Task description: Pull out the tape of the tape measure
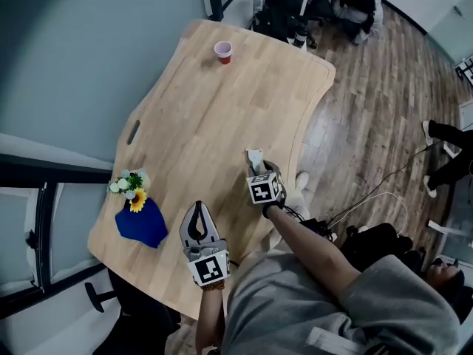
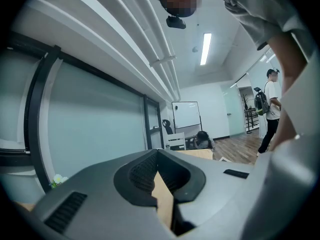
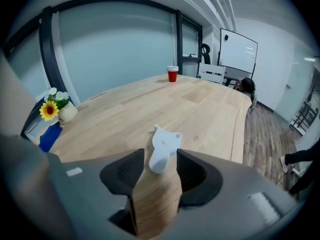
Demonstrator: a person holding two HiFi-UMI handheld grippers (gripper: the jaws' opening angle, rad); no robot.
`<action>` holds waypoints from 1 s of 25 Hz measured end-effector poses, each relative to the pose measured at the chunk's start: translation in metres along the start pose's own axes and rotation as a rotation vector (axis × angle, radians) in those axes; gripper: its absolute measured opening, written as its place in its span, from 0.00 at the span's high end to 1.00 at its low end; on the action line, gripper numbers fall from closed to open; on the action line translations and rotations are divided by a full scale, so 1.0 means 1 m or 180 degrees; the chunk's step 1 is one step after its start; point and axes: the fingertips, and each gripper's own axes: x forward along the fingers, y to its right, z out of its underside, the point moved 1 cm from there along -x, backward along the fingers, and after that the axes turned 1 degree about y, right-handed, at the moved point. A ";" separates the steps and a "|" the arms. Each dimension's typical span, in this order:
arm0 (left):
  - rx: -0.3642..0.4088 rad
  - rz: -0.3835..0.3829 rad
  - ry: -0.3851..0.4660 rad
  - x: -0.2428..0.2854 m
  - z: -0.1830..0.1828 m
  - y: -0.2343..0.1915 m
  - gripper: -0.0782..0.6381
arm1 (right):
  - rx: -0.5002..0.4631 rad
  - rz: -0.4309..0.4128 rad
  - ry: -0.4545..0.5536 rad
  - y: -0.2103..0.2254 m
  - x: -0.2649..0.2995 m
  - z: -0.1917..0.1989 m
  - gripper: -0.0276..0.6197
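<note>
A small white tape measure point(image 1: 255, 156) with two ear-like bumps lies on the wooden table point(image 1: 222, 109) near its right edge. My right gripper point(image 1: 257, 168) points down at it from the near side and is open. In the right gripper view the tape measure point(image 3: 163, 149) sits between the tips of the two dark pads point(image 3: 127, 171), which do not press on it, so the right gripper point(image 3: 160, 160) holds nothing. My left gripper point(image 1: 197, 211) hovers over the near part of the table, shut and empty. In the left gripper view the left gripper point(image 2: 158, 156) points nearly level across the room.
A red cup point(image 1: 223, 52) stands at the table's far end. A white vase of flowers point(image 1: 131, 187) and a blue cloth point(image 1: 142, 224) sit at the near left. Beyond the table are a seated person point(image 1: 358, 2) and a chair. Cables lie on the floor point(image 1: 369, 205).
</note>
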 end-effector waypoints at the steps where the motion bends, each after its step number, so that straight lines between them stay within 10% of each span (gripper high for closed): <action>1: 0.0026 -0.0005 0.0005 -0.002 0.000 -0.002 0.88 | 0.0033 0.0019 -0.0040 0.001 0.003 0.004 0.63; 16: -0.0006 -0.0097 -0.0118 -0.014 0.012 -0.016 0.88 | 0.0245 -0.0046 -0.0241 0.005 0.030 0.010 0.70; 25: 0.0011 0.0114 -0.0194 0.001 0.023 0.002 0.88 | -0.0511 -0.0660 -0.0232 0.002 0.012 -0.008 0.74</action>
